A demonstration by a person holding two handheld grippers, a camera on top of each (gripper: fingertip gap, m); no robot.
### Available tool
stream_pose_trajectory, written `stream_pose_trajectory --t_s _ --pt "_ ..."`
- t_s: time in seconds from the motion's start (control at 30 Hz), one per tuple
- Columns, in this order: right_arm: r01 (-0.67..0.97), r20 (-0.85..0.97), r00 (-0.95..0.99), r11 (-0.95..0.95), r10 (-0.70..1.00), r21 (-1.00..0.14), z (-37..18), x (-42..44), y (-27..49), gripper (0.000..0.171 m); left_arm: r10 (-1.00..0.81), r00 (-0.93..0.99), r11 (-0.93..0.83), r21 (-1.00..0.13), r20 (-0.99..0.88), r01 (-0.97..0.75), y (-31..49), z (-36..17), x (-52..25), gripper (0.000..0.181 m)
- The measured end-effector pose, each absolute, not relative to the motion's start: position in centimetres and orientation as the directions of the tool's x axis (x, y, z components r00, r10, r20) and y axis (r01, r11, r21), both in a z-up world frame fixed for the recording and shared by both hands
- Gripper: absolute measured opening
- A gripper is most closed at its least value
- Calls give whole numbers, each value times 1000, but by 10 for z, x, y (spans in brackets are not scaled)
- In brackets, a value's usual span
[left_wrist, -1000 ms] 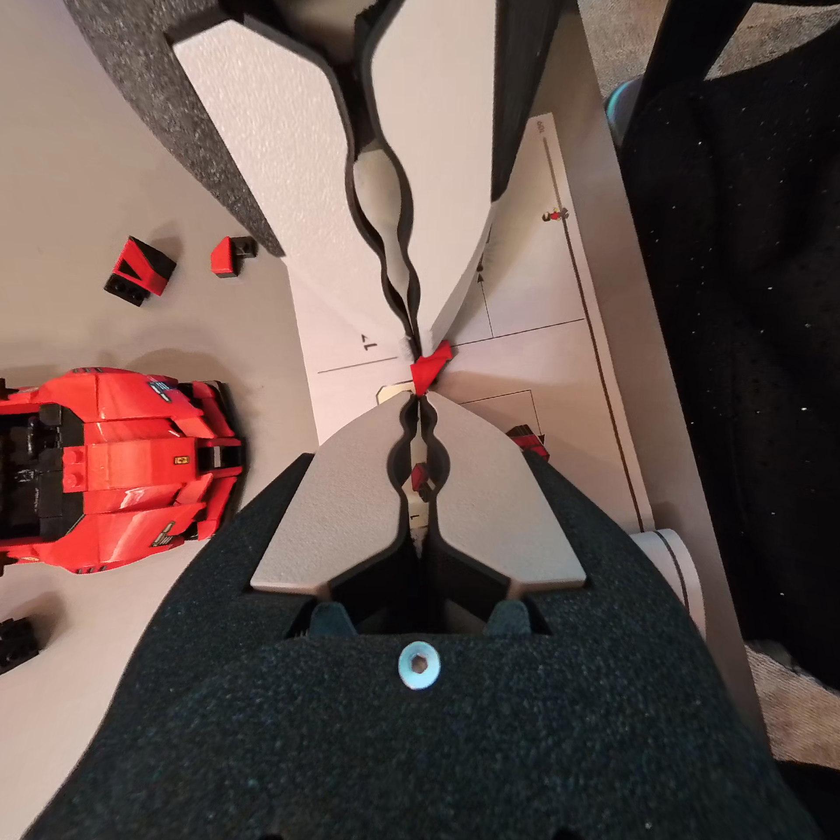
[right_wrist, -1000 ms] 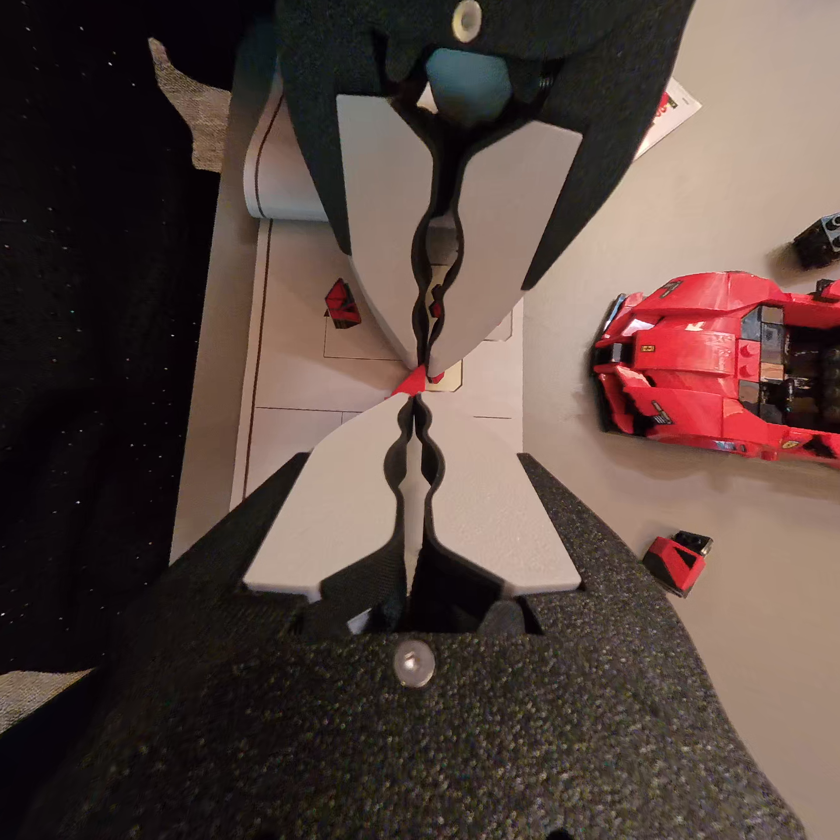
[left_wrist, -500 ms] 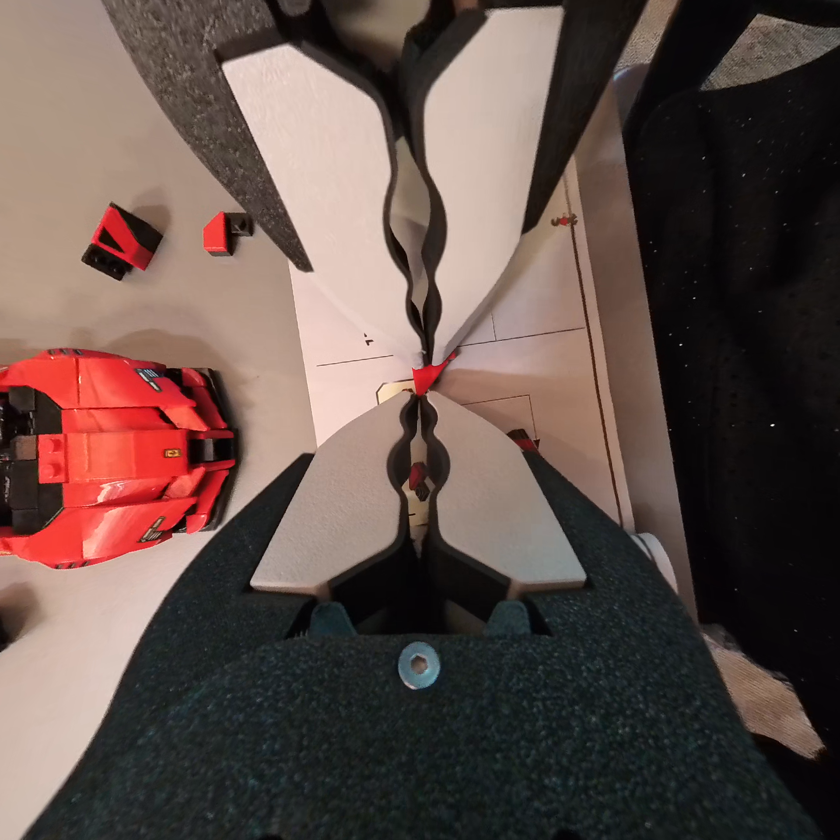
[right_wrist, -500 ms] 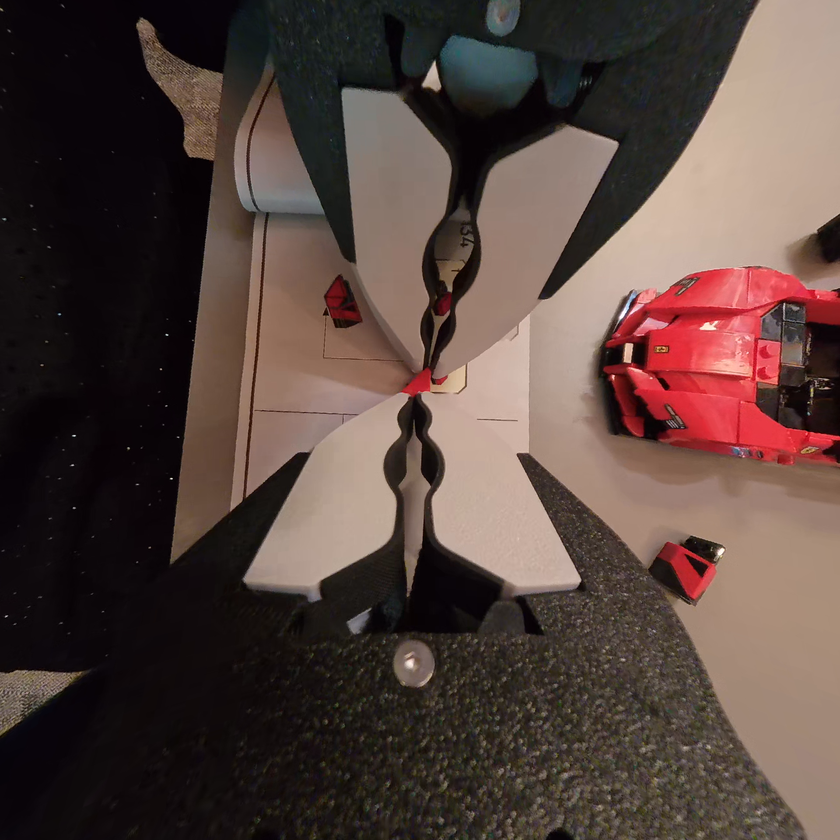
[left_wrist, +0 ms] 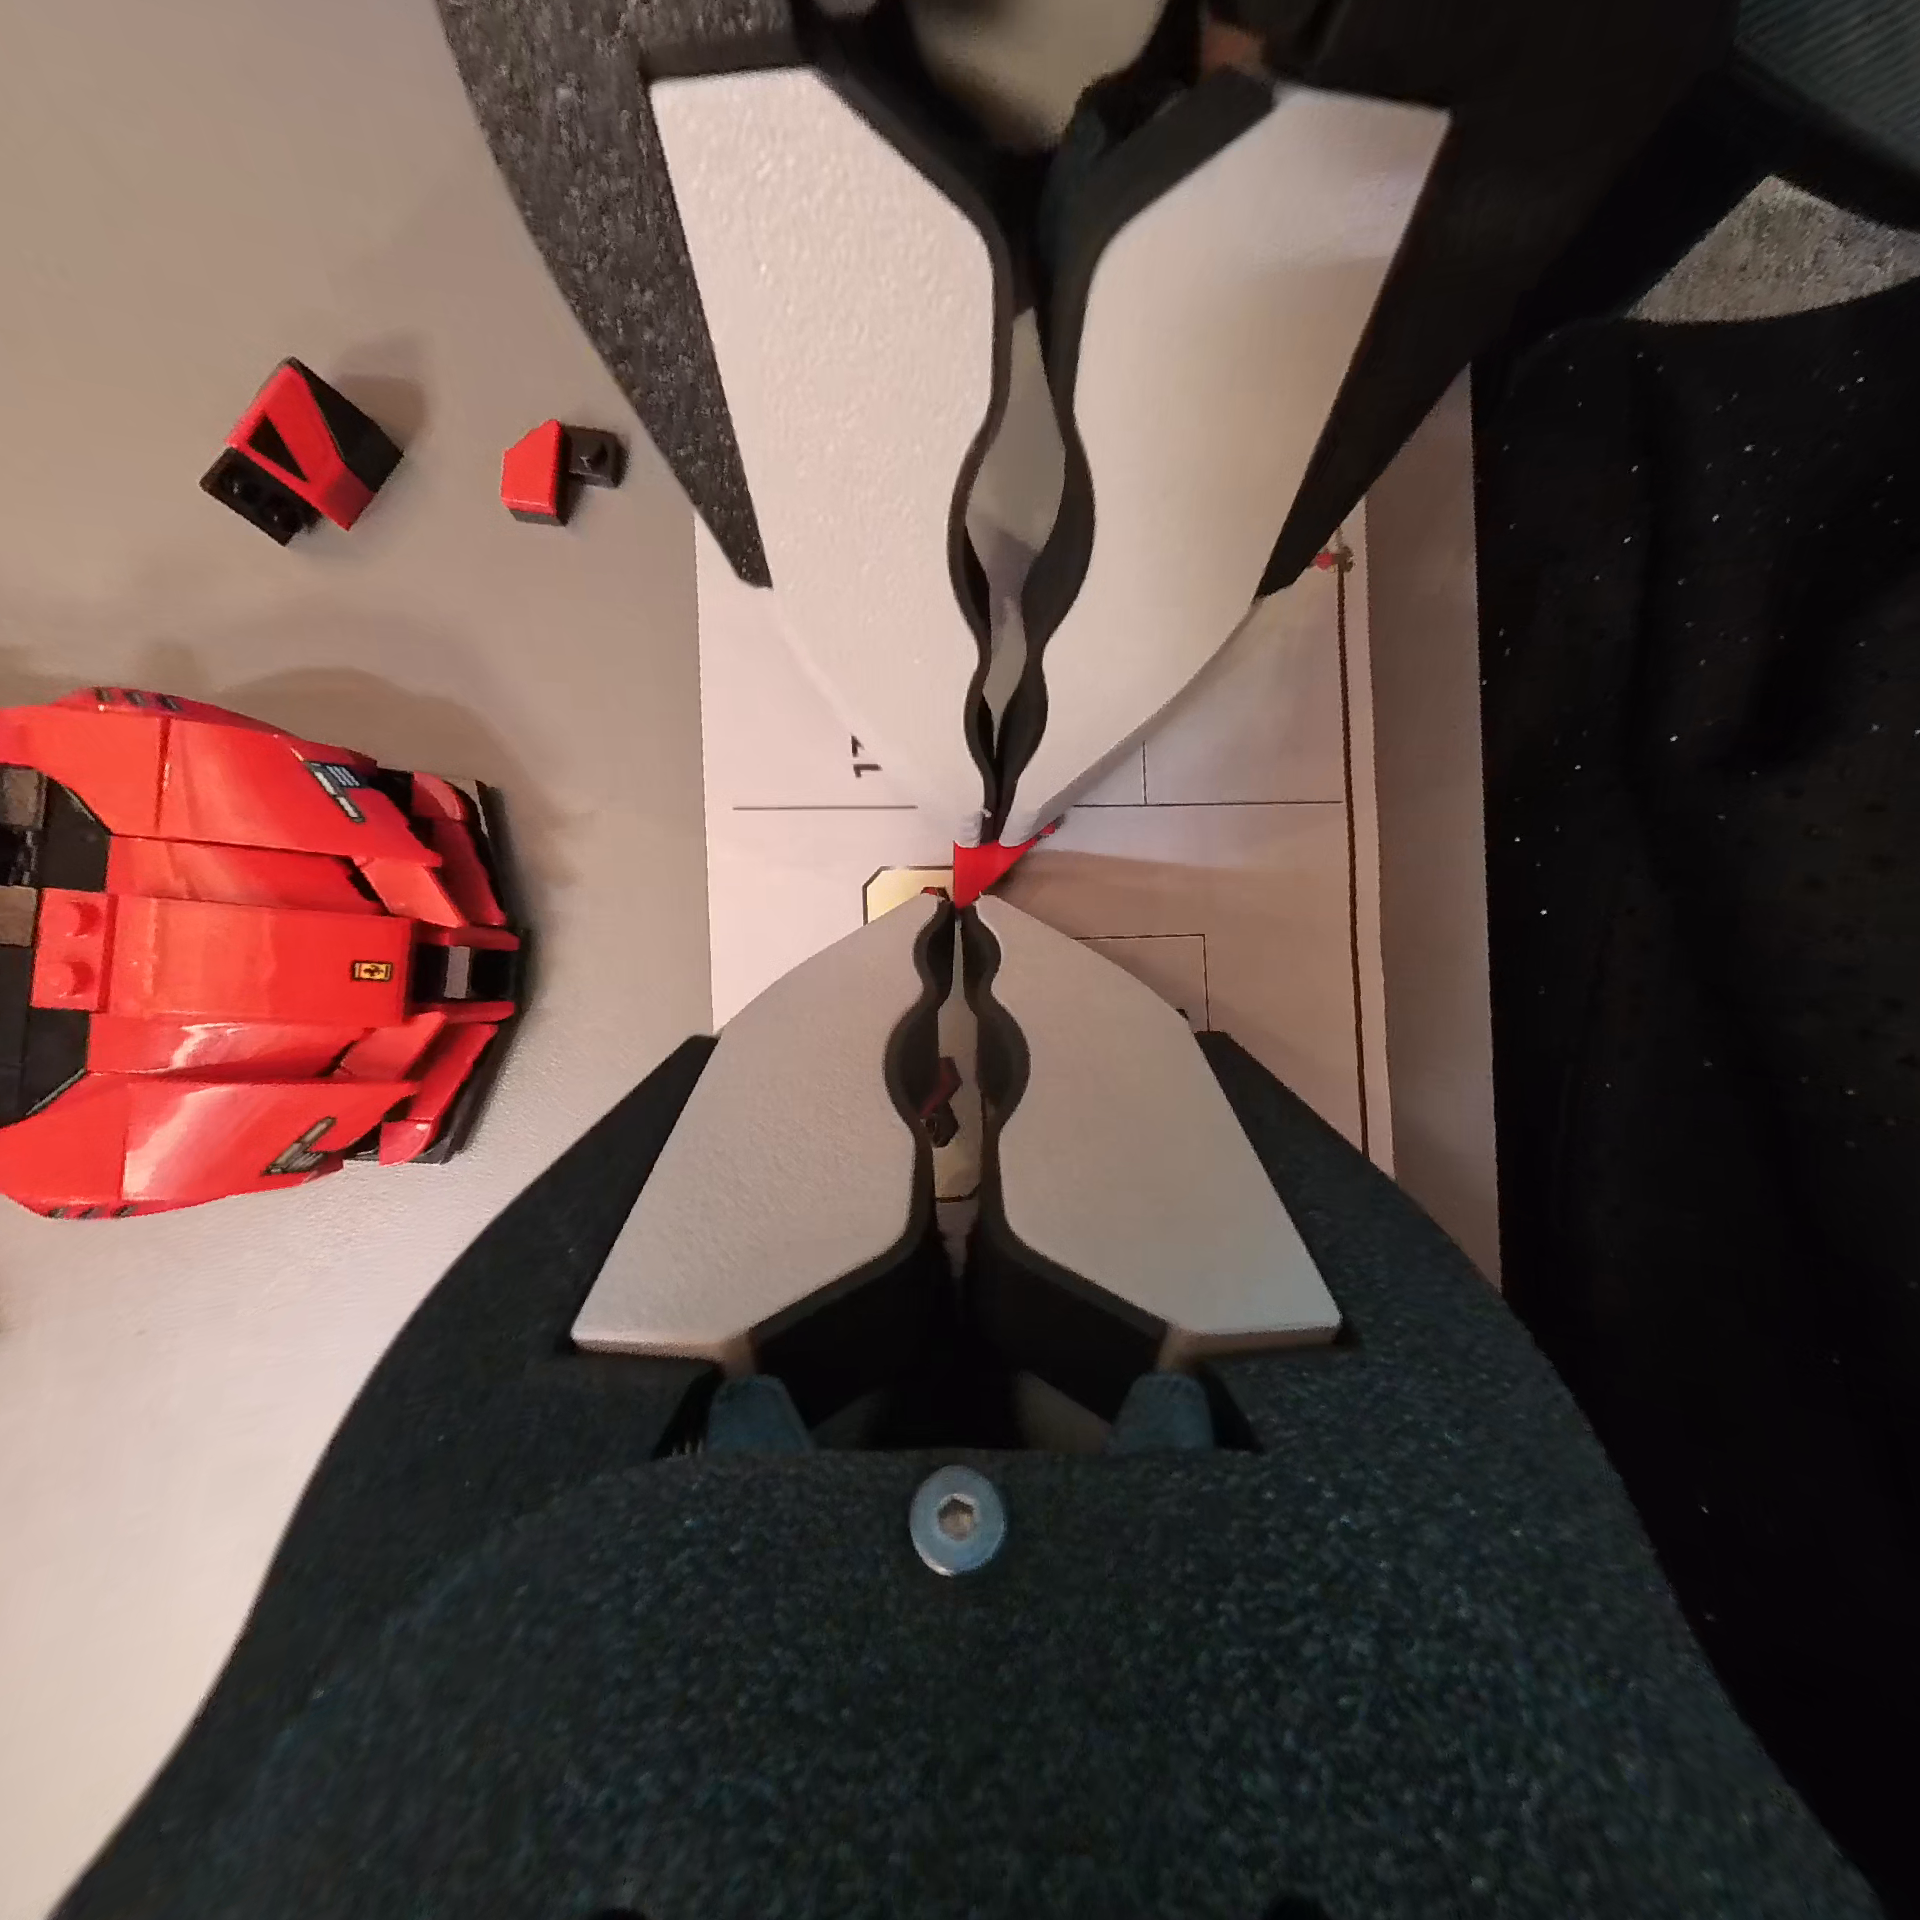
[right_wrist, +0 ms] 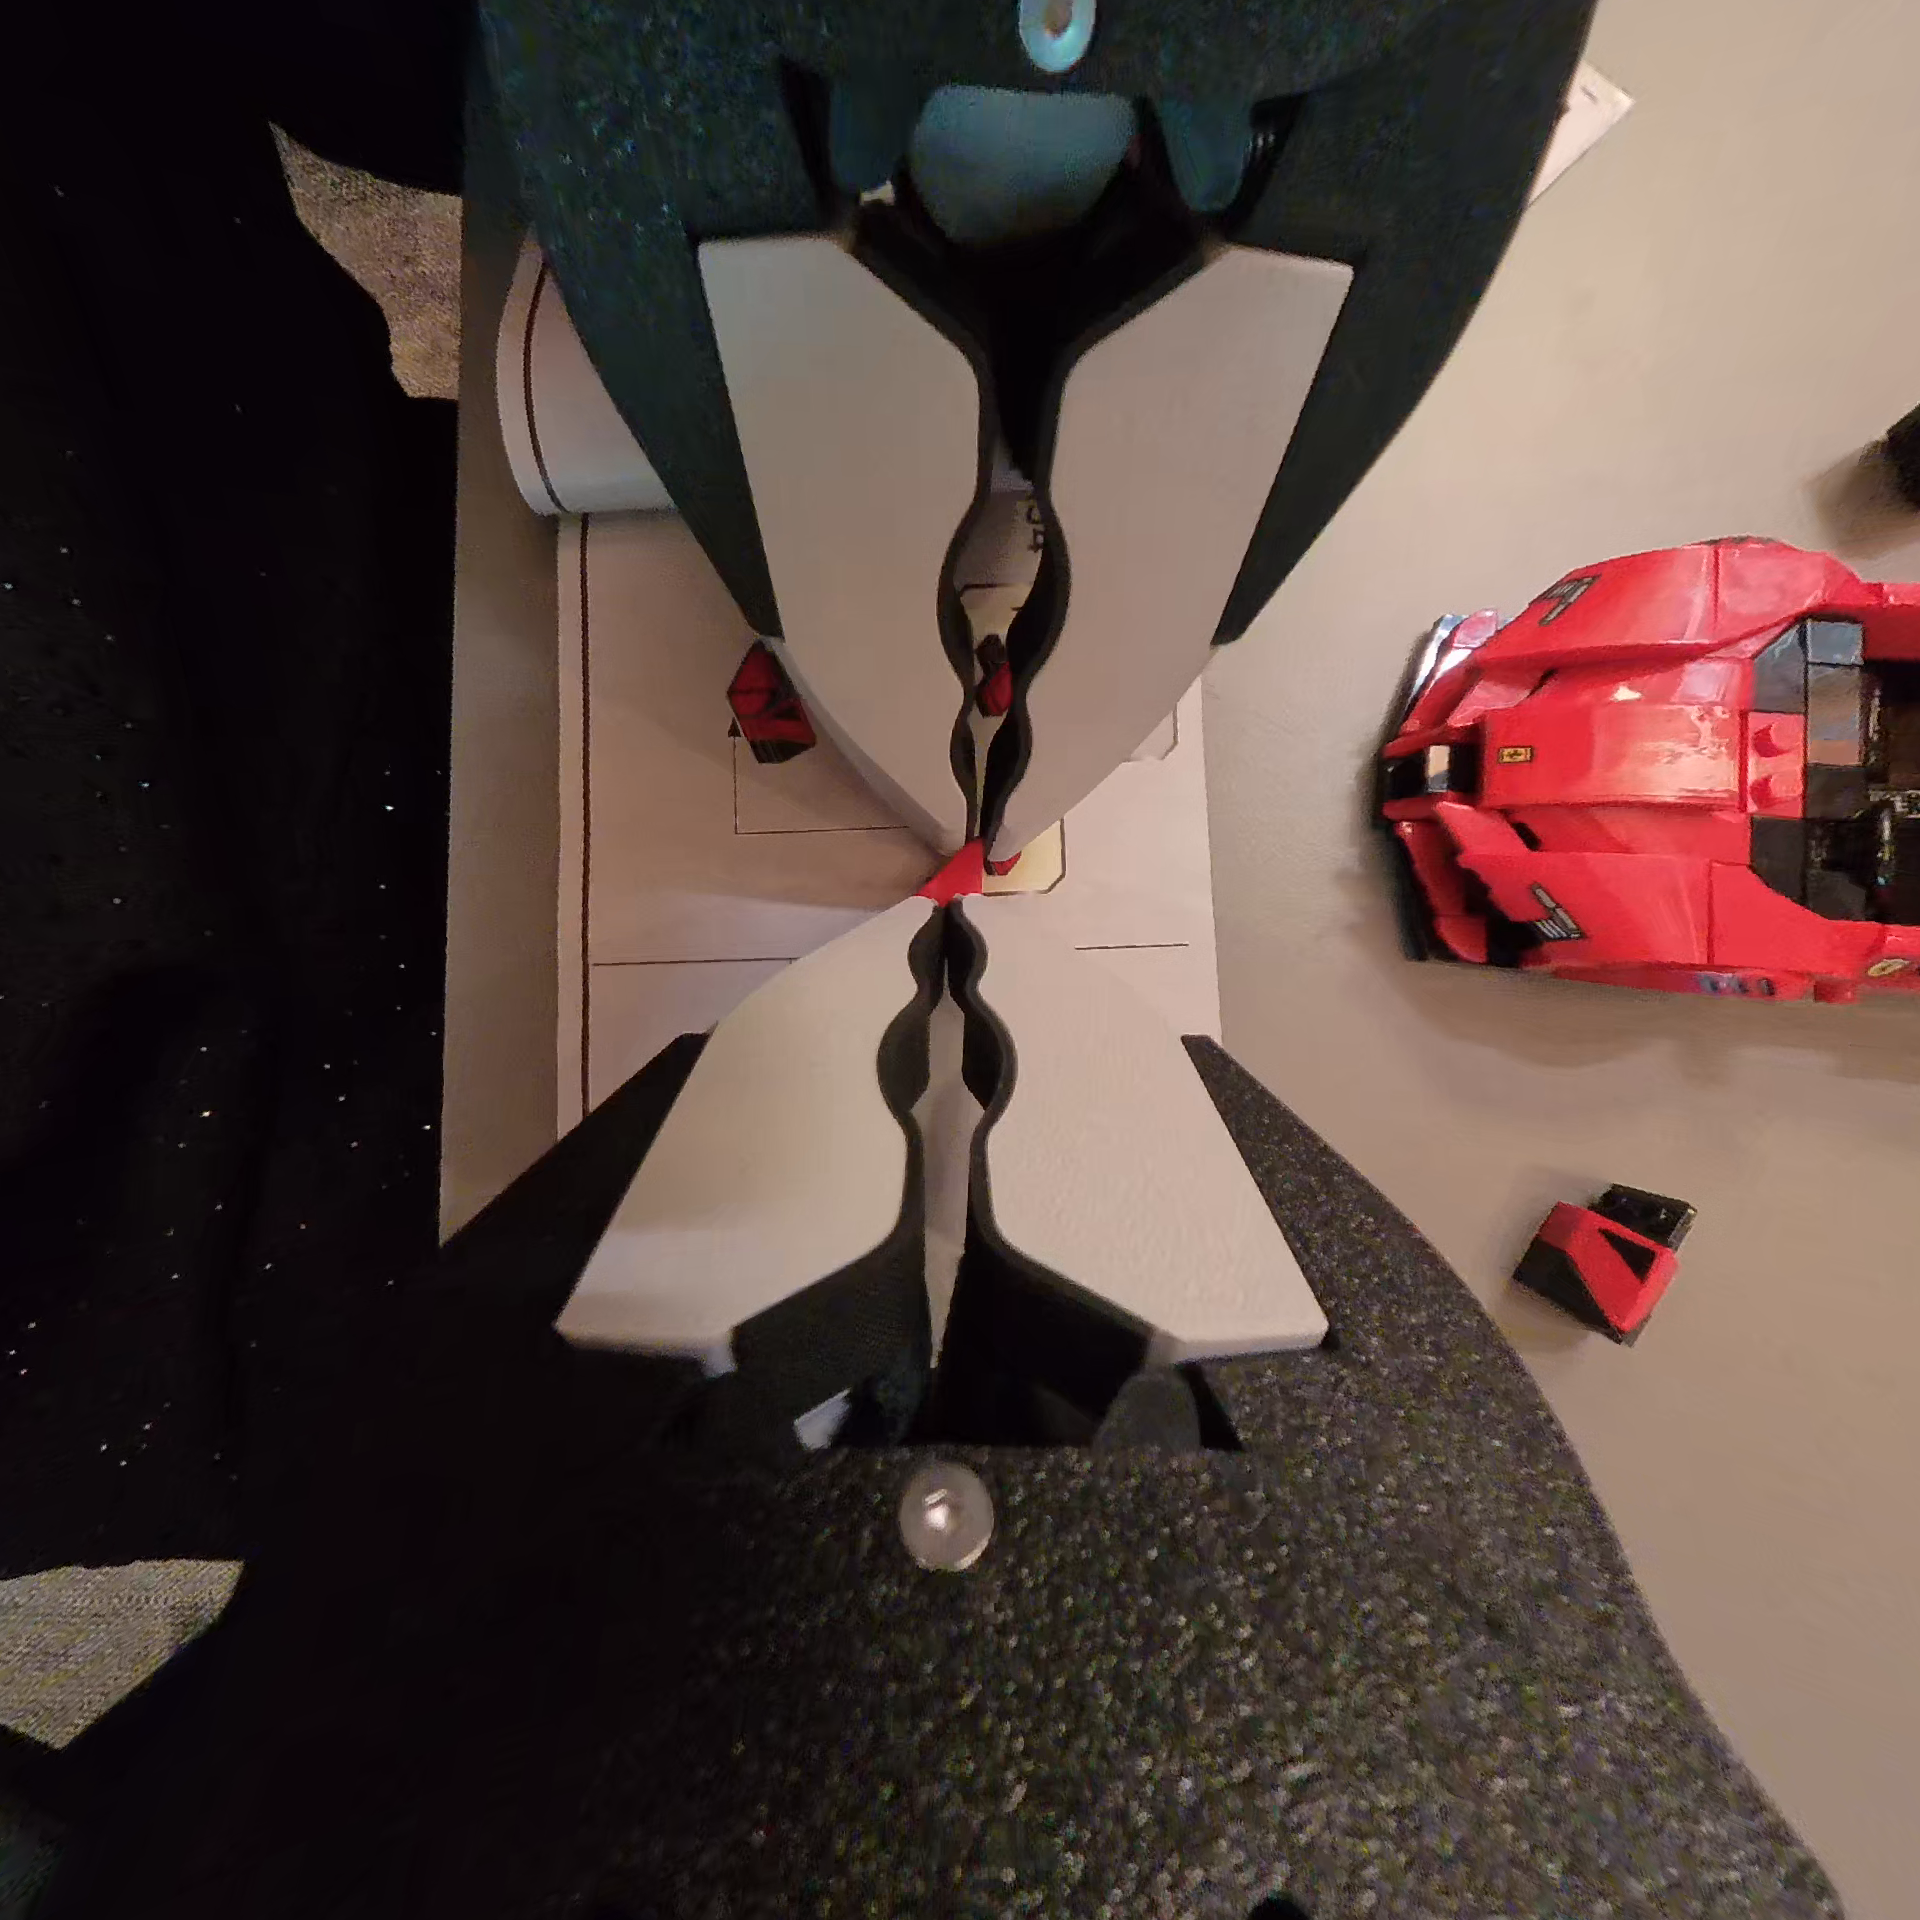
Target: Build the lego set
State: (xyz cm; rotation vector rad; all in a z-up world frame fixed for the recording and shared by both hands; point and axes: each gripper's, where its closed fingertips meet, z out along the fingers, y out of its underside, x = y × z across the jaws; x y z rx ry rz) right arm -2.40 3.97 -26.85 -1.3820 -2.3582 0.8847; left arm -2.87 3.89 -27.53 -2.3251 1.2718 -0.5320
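Both grippers meet tip to tip over the open instruction booklet (left_wrist: 1226, 935) near the table's (left_wrist: 208, 1507) edge. Left gripper (left_wrist: 958, 906), jaws closed down on a small red piece (left_wrist: 979, 864), which is pinched at the very tips. Right gripper (right_wrist: 948, 906) comes in from the opposite side, jaws likewise closed, tips pressed onto the same red piece (right_wrist: 951, 878); whether it truly grips the piece or only bears against it, cannot tell for certain, but the tips touch it. The piece is held in the air above the booklet page, between the two pairs of tips. Red lego car (left_wrist: 239, 956), mostly assembled, sits on the table beside the booklet, well apart from the grippers; its black interior shows in the right wrist view (right_wrist: 1683, 790). A red-and-black wedge brick (left_wrist: 301, 452) lies loose on the table beyond the car, and a smaller red-and-black brick (left_wrist: 561, 473) lies just beside it, nearer the booklet. The wedge brick also shows in the right wrist view (right_wrist: 1600, 1262). Booklet's far page curls into a roll (right_wrist: 561, 416). Dark speckled fabric (left_wrist: 1714, 935) lies past the table edge.
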Motion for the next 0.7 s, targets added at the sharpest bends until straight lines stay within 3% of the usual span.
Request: stream_pose_trajectory --t_s 0.4,0.53,0.7 --pt "703 -26 -522 412 852 -580 -268 -24 41 0 -847 503 -497 -590 172 -636 36 -275 -29 2" --pt "679 -42 -515 377 856 -629 -260 -30 39 0 -849 503 -494 -586 165 -642 37 -275 -29 1" --pt "688 -51 -523 386 851 -614 -267 -29 37 0 -848 503 -494 -585 164 -643 37 -275 -30 1"
